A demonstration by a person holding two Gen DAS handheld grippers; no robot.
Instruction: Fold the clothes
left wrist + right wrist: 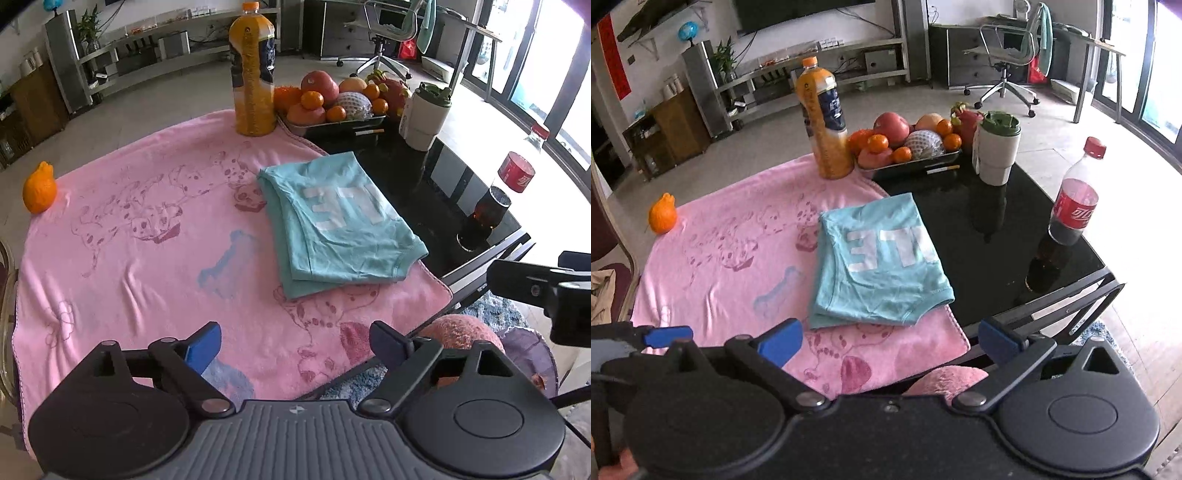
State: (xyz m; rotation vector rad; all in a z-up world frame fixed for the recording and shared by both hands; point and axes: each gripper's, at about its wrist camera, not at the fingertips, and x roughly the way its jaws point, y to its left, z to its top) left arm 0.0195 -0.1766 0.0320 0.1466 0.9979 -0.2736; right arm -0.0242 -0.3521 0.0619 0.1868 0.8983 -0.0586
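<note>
Left gripper (295,345) and right gripper (890,341) are both hovering with jaws spread wide, gripping nothing. Folded teal shirt (875,266) is lying ahead of both, apart from the fingers, on the pink towel (147,240) by the towel's right edge, partly overhanging the black table (997,240).

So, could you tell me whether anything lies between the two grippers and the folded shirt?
Nothing visible does. Only bare pink blanket lies between the open left gripper and the shirt, and likewise ahead of the open right gripper. The juice bottle, fruit tray and cola bottle stand beyond or beside the shirt.
</note>
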